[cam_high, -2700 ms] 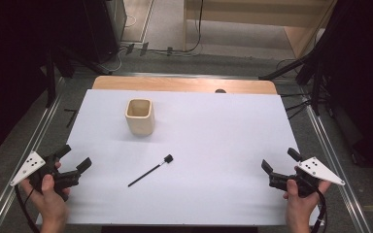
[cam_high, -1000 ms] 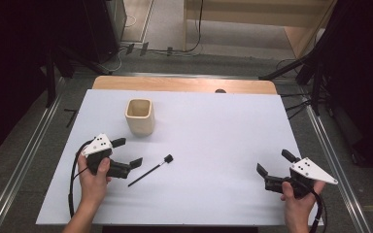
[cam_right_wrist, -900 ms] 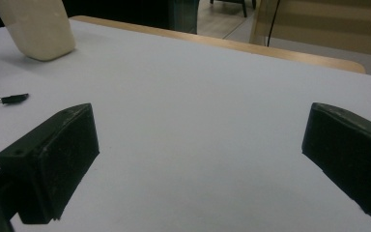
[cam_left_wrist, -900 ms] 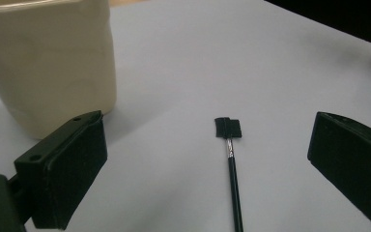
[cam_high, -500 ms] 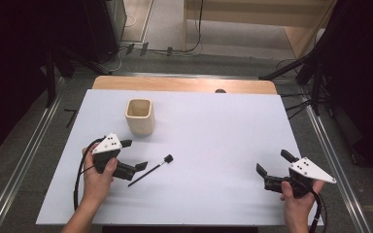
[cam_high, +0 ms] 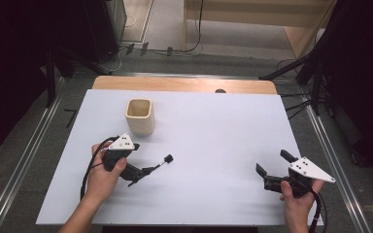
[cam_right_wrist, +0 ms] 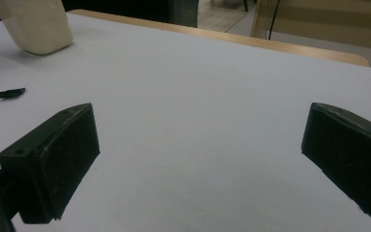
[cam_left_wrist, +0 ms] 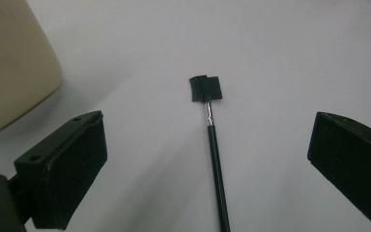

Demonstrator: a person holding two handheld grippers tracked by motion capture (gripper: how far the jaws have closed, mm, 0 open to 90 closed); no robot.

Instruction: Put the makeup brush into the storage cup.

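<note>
Left gripper view looks straight down the left claw, whose two black jaws stand wide apart, released, with nothing between the pads. Lying in the gap on the white bench is a thin brush: a dark handle running from the bottom centre of the frame up to a short metal neck and a small square black head near the middle. Its long axis runs almost exactly along the claw's line of sight, so the jaws straddle the handle from either side, one at lower left and one at lower right, neither touching it. That is the relation the next move appears to turn on: closing the jaws would pinch across the handle, provided the claw is low enough, which I cannot tell from here.

A cream cup fills the upper left corner of this view, just beyond the left jaw.

High view shows the left claw in the lower left of the frame, at the near end of the brush, whose head points up and to the right. The cup stands upright above it, near but apart.

Right claw sits at the lower right, well apart from the brush, jaws also spread and empty. Right gripper view has the brush head far off at the left edge. The left hand is clearly the nearer one.
</note>
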